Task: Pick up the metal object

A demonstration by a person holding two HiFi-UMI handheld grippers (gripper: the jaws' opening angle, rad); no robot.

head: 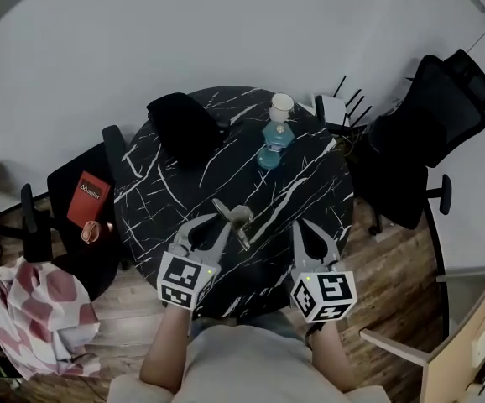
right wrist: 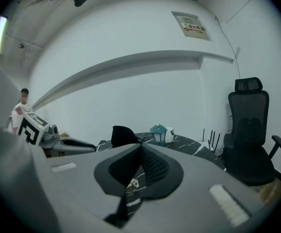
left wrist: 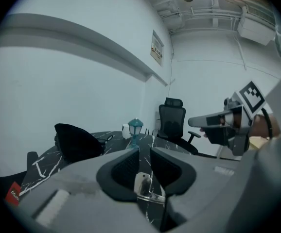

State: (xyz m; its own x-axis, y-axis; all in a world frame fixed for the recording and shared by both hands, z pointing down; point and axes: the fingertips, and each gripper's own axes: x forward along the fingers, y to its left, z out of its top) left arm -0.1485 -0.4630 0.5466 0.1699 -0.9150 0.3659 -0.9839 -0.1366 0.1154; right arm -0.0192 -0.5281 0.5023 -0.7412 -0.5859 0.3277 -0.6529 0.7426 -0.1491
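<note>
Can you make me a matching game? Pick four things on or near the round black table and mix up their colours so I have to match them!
Things:
1. lantern
2. cup
3. book
4. metal object

Colours:
A. red
B. silvery grey
C. blue-green
D. white

Right pairs: 1-C, 2-D, 3-A, 4-B.

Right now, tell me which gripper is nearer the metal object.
Left. The left gripper has its tips beside the metal object; the right gripper hangs clear of it, to its right in the head view.
</note>
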